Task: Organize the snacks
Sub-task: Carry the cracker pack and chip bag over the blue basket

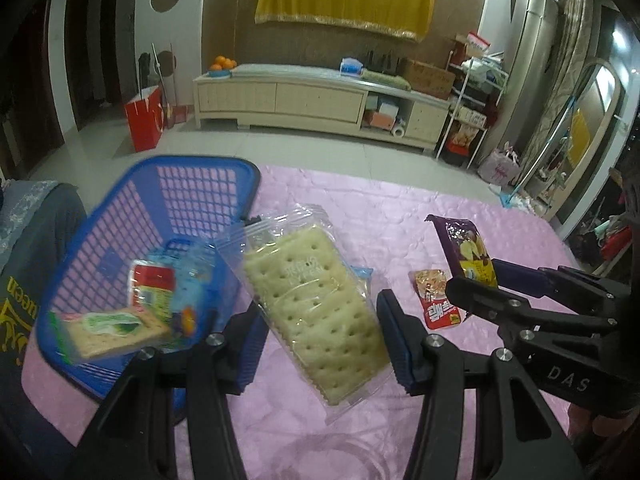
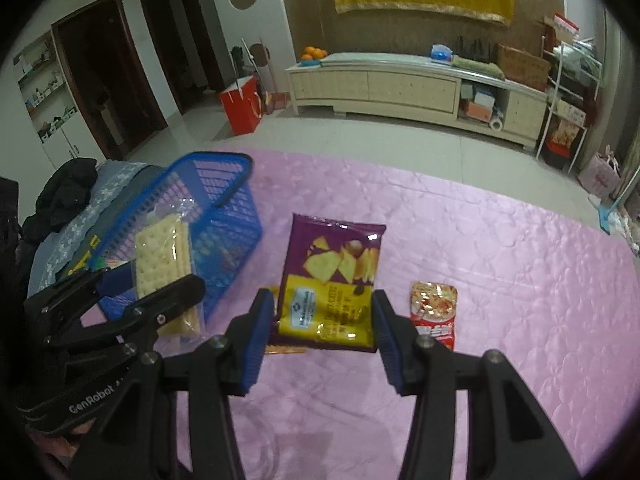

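Fingers [image 1: 394, 344] flank crackers [image 1: 316, 312] — basket [image 1: 192, 164] holds snack packets [image 1: 152, 292].

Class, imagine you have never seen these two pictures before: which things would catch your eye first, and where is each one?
First, the clear cracker packet held between the jaws of the left gripper, beside the blue basket at the left of the pink tablecloth. Next, the purple chip bag clamped in the right gripper near the middle of the cloth. A small red snack packet lies flat just to its right.
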